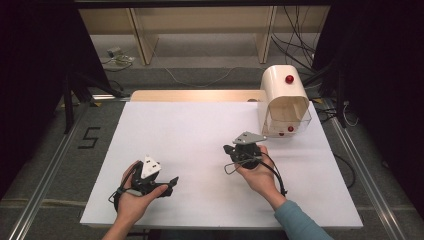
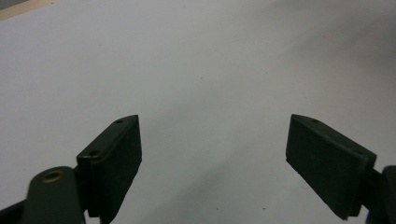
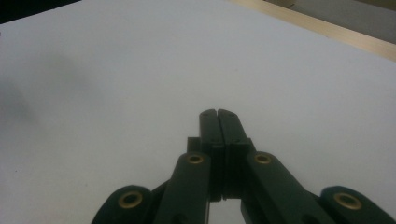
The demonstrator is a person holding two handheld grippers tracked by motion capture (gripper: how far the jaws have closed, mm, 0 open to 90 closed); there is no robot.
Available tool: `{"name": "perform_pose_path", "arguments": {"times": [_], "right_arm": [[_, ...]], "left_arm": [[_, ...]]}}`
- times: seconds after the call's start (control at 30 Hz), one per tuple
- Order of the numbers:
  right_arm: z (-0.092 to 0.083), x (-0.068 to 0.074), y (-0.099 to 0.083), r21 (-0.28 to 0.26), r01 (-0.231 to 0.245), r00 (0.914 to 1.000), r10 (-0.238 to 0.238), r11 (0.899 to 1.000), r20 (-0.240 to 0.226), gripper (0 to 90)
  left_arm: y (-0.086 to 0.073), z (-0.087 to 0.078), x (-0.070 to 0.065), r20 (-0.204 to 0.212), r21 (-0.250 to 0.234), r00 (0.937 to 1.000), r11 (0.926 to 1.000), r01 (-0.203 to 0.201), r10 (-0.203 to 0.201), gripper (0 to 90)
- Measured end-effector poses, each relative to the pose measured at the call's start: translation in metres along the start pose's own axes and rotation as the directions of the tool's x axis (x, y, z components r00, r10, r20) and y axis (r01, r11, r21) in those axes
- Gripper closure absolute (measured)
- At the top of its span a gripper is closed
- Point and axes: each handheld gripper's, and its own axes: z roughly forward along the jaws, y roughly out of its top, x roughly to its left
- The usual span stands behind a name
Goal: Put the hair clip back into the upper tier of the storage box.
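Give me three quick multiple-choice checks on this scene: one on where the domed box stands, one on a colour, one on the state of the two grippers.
1. Where does the cream domed box stand on the white table?
A. far right corner
B. near left corner
C. centre

2. What colour is the knob on top of the box?
A. blue
B. red
C. green

3. How do the jaws stand?
A. both shut
B. left gripper open, right gripper shut
C. left shut, right open

Key: 1 A, the high view shows it at the far right edge; 2 B, the knob is red; 3 B, the left gripper view shows a wide gap with nothing between the pads, and the right gripper view shows the jaws pressed together.
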Motion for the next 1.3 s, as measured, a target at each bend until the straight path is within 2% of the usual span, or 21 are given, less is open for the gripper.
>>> {"name": "perform_pose_path", "arguments": {"times": [0.23, 0.27, 0.77, 1.3], "right_arm": [[-0.004, -0.003, 0.001, -0.010, 0.001, 1.0000, -0.001, 1.000, 0.001, 90.0], [-0.005, -0.002, 0.001, -0.007, -0.013, 0.9999, 0.013, 1.000, 0.001, 90.0], [-0.011, -0.003, 0.001, -0.020, 0.003, 1.0000, -0.003, 1.000, 0.001, 90.0], [-0.018, -0.006, 0.002, -0.031, -0.007, 1.0000, 0.007, 0.999, 0.006, 90.0]], "left_arm": [[0.000, 0.000, 0.000, -0.001, 0.000, 1.0000, 1.0000, -0.001, 0.001, 18.3], [0.000, 0.000, 0.000, -0.001, 0.000, 1.0000, 1.0000, -0.002, 0.002, 18.4], [0.000, 0.000, -0.001, 0.002, 0.000, 1.0000, 1.0000, 0.000, 0.000, 18.4], [0.000, -0.001, 0.000, -0.002, 0.001, 1.0000, 1.0000, -0.006, 0.006, 18.4]]}}
